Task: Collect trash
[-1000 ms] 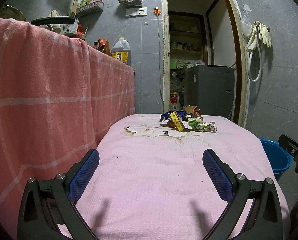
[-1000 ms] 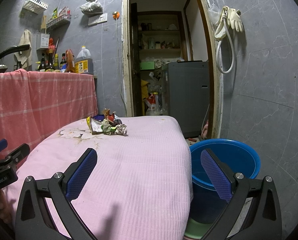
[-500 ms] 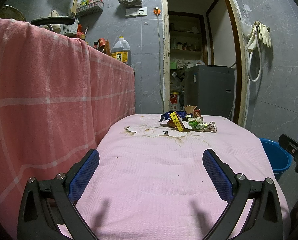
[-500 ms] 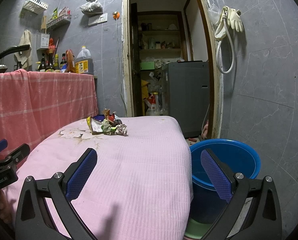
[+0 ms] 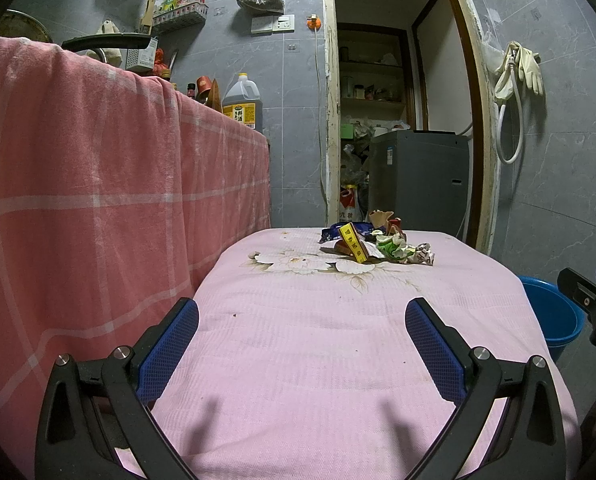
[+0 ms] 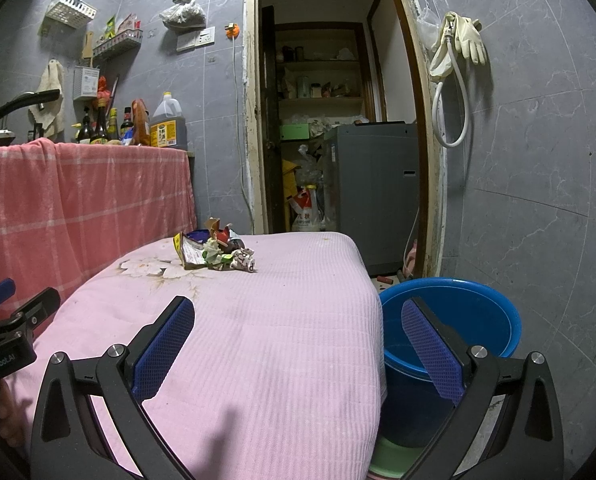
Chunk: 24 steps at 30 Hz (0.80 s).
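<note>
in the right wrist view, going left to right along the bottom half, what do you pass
left gripper → red cloth → trash pile on the pink cover → blue bucket → grey tiled wall

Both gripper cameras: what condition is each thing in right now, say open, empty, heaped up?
Left blue-padded gripper: open, holding nothing.
Right blue-padded gripper: open, holding nothing.
Crumpled wrapper trash pile: heaped on the far end of the pink cloth, untouched.
Blue plastic bucket: upright on the floor beside the table, no trash visible inside.
Pink cloth-covered table: draped.
</note>
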### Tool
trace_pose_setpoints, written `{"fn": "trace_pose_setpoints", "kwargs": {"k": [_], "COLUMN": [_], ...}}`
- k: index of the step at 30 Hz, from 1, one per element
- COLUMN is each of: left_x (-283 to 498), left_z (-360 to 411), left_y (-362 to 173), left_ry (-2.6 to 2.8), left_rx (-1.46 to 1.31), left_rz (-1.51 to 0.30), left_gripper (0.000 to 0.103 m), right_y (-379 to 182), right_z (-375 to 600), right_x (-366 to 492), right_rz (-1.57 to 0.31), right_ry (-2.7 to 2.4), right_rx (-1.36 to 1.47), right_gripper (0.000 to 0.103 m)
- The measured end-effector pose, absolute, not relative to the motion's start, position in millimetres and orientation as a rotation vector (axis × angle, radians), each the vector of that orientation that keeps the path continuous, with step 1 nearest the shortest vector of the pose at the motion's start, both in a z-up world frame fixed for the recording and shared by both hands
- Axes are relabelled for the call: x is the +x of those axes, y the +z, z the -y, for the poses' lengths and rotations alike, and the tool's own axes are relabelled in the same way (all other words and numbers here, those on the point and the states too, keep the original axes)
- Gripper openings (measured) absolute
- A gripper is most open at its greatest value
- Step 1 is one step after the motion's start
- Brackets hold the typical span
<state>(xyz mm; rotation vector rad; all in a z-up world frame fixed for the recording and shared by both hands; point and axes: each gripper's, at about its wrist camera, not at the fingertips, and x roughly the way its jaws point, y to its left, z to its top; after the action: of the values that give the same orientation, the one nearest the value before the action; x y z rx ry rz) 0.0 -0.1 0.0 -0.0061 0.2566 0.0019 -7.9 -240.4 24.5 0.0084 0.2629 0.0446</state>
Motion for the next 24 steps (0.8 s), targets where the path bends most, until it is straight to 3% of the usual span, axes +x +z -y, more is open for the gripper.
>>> {"fn": "trace_pose_setpoints", "kwargs": {"k": [24], "left_x": [2.2], "left_z": [2.8], "left_y": [-0.1], "left_ry": [0.005], "left_rx": [-0.009], "left_rz": [-0.244], "left_gripper": [0.101], "right_y": [31.2], "right_z": [245.7], "right_x": [-9.9], "right_rz": [-0.235], "right_ry": [0.04], "right_rx": [0.038], "right_gripper": [0.103]}}
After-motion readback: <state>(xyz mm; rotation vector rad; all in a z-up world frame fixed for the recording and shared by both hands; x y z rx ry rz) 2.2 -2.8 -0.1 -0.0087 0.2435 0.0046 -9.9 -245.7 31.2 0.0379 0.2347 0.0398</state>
